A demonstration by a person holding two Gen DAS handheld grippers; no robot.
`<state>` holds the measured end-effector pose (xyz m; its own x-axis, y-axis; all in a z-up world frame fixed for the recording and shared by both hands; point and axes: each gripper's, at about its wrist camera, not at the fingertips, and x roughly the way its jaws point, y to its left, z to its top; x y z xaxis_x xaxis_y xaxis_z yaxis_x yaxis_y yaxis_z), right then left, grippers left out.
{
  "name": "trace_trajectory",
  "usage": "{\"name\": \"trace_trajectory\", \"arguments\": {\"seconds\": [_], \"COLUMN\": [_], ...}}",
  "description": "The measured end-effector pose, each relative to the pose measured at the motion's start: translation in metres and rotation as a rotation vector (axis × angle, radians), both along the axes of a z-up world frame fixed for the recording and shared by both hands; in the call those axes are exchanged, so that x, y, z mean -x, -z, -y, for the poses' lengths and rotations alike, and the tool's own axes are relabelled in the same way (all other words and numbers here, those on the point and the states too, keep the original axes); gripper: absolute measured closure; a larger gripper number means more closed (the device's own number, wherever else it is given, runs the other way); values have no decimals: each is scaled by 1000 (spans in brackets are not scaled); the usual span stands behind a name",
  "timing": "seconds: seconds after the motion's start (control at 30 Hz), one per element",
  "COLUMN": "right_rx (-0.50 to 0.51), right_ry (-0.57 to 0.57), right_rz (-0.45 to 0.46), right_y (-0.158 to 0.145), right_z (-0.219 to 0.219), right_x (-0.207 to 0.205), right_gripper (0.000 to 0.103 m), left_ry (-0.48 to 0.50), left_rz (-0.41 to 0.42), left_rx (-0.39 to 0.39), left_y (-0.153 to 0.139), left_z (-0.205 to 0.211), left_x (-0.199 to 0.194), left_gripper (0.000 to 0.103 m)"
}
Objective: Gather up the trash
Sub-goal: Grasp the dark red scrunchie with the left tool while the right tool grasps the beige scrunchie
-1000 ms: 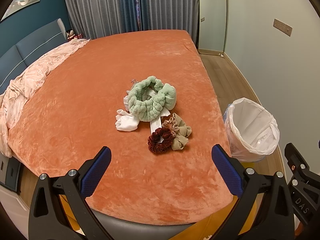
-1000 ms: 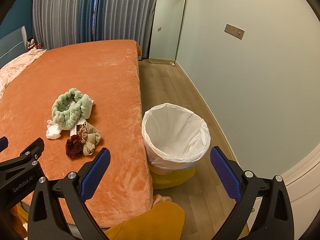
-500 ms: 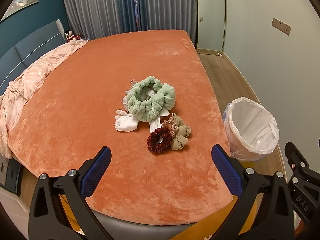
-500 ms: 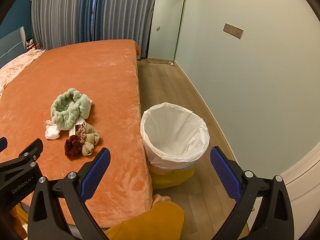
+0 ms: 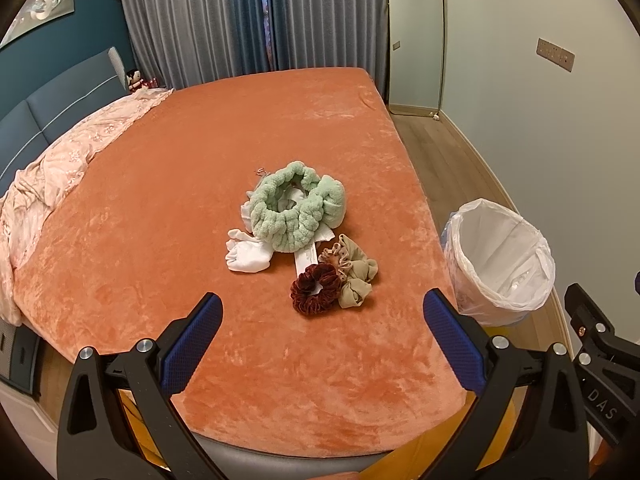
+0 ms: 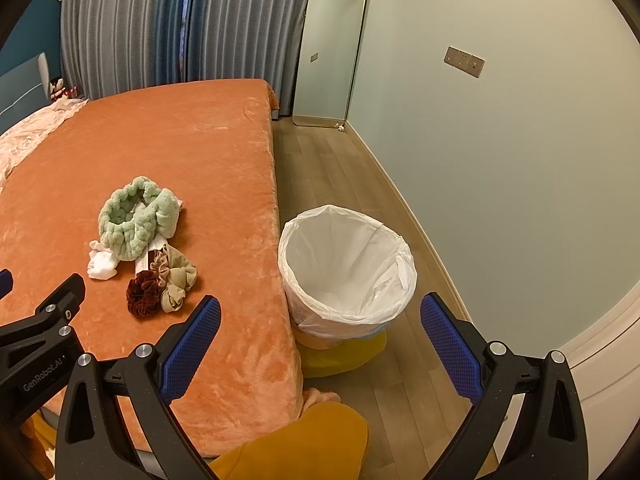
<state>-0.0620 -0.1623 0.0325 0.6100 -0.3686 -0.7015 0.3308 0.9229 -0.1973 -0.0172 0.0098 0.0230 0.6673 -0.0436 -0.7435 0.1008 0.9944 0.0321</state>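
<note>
On the orange bed [image 5: 168, 216] lies a small pile: a fluffy green headband [image 5: 296, 205], crumpled white tissue [image 5: 246, 255] at its left, a white paper strip [image 5: 303, 257], a dark red scrunchie [image 5: 315, 289] and a beige scrunchie [image 5: 354, 276]. The pile also shows in the right wrist view, with the headband [image 6: 136, 216] and the tissue [image 6: 102, 265]. A white-lined trash bin [image 6: 346, 268] stands on the floor beside the bed. My left gripper [image 5: 322, 350] is open, above the bed's near edge, short of the pile. My right gripper [image 6: 320, 344] is open, near the bin.
A pink quilt [image 5: 60, 168] lies bunched at the bed's left side. A tall mirror [image 6: 330, 52] leans on the far wall by grey curtains [image 5: 256, 20]. Wooden floor [image 6: 332, 168] runs between bed and wall. A yellow object [image 6: 344, 354] sits under the bin.
Both views have shifted only slightly; the pile and bin sit a touch lower in frame. Both grippers stay open. Nothing was picked up or moved.
</note>
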Motion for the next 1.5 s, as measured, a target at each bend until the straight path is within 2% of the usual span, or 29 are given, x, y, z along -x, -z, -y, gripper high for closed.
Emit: {"name": "trace_trajectory", "arguments": {"seconds": [0.43,0.63,0.73,0.87,0.93,1.1,1.2,1.33,1.43,1.5], "right_rx": [1,-12,-27,-35,-47,-64,-104,-157,-168,-178], "right_ry": [14,2,8,6,3,-9,-26,-43,-54,-59], "right_rz": [26,111,136,121,105,78,47,0,-35,-54], "right_y": [-3,-12,-11,2,11,37,57,88,109,121], "right_z": [0,-7,-9,-18,-25,-43,-53,-64,-72,-75], "right_x": [-1,-6,-13,-29,-39,-60,-77,-98,-110,-115], "right_gripper": [7,7,7,7,7,7,7,10,16,19], "left_ry": [45,34,62,45,11,-60,-64,-50,-1,46], "left_rz": [26,35,40,65,46,14,-8,-42,-80,-100], "left_rx": [12,59,58,-14,-32,7,34,78,121,124], "left_y": [0,7,12,25,36,54,65,85,105,121], "left_z": [4,-10,-23,-47,-66,-116,-133,-135,-121,-106], "left_x": [0,-14,-23,-40,-51,-70,-78,-89,-100,-106], "left_gripper": [7,7,7,7,7,7,7,7,7,7]}}
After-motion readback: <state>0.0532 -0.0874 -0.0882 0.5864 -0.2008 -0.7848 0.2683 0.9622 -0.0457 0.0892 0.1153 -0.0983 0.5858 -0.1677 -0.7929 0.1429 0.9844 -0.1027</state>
